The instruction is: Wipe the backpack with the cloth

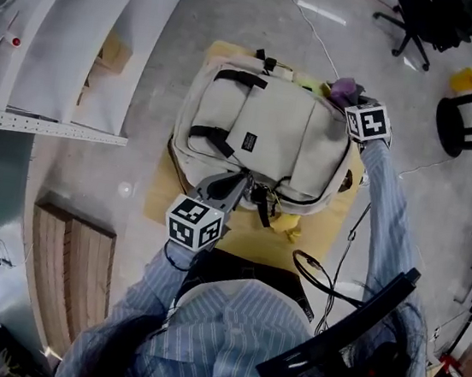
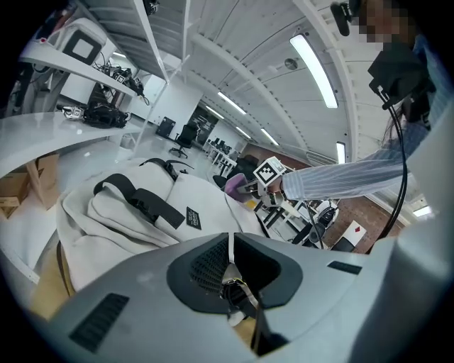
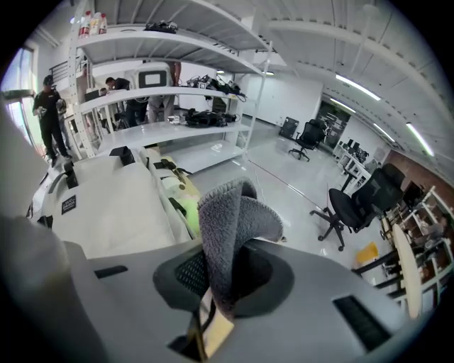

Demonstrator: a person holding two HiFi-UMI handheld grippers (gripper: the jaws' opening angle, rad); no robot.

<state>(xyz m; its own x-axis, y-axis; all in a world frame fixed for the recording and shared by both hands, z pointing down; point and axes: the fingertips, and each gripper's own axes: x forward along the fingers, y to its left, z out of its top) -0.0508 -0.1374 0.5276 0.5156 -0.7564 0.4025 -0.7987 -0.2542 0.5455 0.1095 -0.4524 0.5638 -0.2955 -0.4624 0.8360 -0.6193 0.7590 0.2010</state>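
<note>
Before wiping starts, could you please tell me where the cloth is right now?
The cloth is clamped in the right gripper, at the right of the head view, by the far right corner of the backpack.

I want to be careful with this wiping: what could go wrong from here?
1. The right gripper pinches only the lower end of the cloth; the rest folds loose above the jaws, so it might slip out, or the hard jaws might rub the backpack.
2. The left gripper holds only a thin strap, so the backpack could slide under a firm stroke.
</note>
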